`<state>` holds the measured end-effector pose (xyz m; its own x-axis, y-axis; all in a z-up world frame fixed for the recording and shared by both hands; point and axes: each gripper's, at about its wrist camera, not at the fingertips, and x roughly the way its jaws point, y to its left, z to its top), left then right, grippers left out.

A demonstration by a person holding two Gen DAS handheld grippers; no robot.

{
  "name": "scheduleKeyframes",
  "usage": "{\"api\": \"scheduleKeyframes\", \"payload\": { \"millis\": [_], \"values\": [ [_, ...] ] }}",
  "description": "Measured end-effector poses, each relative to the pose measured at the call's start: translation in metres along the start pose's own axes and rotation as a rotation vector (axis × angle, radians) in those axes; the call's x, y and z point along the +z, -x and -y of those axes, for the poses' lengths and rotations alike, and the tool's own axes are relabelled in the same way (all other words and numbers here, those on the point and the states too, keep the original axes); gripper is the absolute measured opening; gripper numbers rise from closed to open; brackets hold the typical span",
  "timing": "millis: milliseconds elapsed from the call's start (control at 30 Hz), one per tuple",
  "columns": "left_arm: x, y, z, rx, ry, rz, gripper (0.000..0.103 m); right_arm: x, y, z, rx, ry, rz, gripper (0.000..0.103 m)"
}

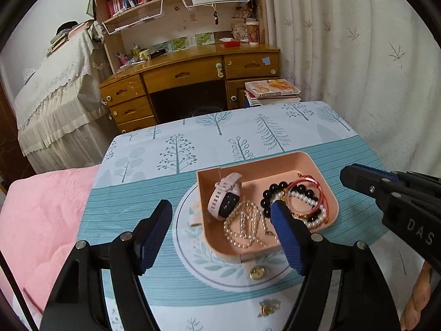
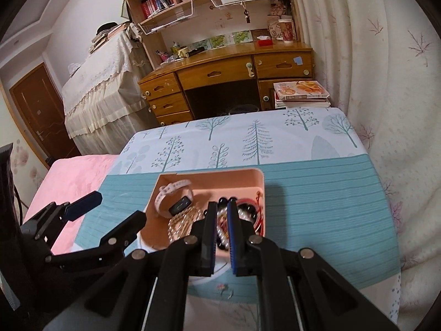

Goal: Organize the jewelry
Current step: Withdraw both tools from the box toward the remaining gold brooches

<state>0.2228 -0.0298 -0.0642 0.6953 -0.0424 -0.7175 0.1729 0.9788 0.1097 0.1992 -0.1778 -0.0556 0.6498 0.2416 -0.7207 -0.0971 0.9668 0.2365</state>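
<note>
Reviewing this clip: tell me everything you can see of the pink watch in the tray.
The pink watch is a smartwatch with a pale pink, matte, rubbery-looking strap with rows of holes and a dark rectangular face. It lies tilted in the left part of the peach tray, leaning against its left wall, the strap looped up behind the face. Its lower end lies by the clear bead necklace; contact is unclear. Neither tongs touch it.

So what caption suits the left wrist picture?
Open left gripper over a pink tray holding a watch and bead bracelets.
</note>
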Motion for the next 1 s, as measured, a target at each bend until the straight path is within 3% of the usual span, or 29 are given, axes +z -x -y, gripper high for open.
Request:
{"api": "scheduleKeyframes", "payload": {
  "millis": [233, 300, 400, 600, 833, 1000],
  "values": [
    [-0.019, 0.033, -0.014, 0.025, 0.016, 0.008, 0.072, -0.018, 0.022, -0.013, 0.006, 0.037, -0.008, 0.008],
    [-0.026, 0.044, -0.022, 0.034, 0.03, 0.014, 0.072, -0.025, 0.028, -0.018, 0.01, 0.049, -0.008, 0.011],
    [-0.037, 0.059, -0.033, 0.04, 0.055, 0.02, 0.072, -0.033, 0.036, -0.025, 0.013, 0.067, 0.002, 0.024],
    [-0.058, 0.084, -0.06, 0.056, 0.122, 0.031, 0.073, -0.05, 0.048, -0.04, 0.048, 0.096, -0.006, 0.025],
    [-0.089, 0.087, -0.078, 0.064, 0.149, -0.009, 0.074, -0.066, 0.044, -0.049, 0.096, 0.111, -0.047, 0.025],
    [-0.118, 0.074, -0.085, 0.002, 0.155, -0.07, 0.074, -0.083, 0.031, -0.053, 0.145, 0.145, -0.105, 0.025]
  ]
}}
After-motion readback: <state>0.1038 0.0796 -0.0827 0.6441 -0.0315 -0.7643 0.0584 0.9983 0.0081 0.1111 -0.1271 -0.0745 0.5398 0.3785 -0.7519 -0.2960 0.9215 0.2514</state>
